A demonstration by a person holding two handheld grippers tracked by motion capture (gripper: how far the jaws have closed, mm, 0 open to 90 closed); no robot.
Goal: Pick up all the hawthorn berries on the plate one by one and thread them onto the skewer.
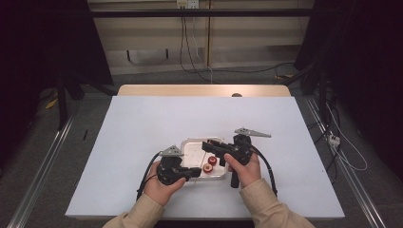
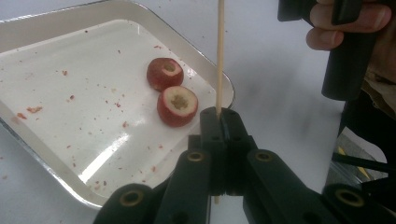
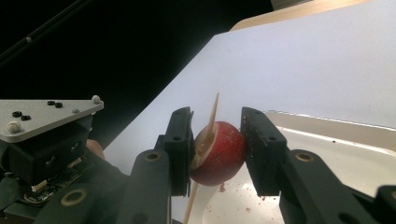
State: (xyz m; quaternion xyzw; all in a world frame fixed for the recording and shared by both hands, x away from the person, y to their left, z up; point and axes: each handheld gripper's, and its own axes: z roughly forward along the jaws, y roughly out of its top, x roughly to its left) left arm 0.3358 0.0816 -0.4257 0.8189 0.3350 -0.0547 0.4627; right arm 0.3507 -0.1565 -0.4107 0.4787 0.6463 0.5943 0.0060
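- Left gripper [image 2: 219, 116]: jaws closed on an upright wooden skewer [image 2: 220, 51], low beside the metal tray [image 2: 196, 42].
- Right gripper [image 3: 217, 135]: level, jaws narrowly apart around a skewered red fruit [image 3: 219, 151]; whether they press it, cannot tell.

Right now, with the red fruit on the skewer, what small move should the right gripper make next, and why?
Probably open the right gripper and draw it off the red fruit. The skewer, clamped in the shut left gripper, already pokes through the fruit, and two more fruits wait in the tray.
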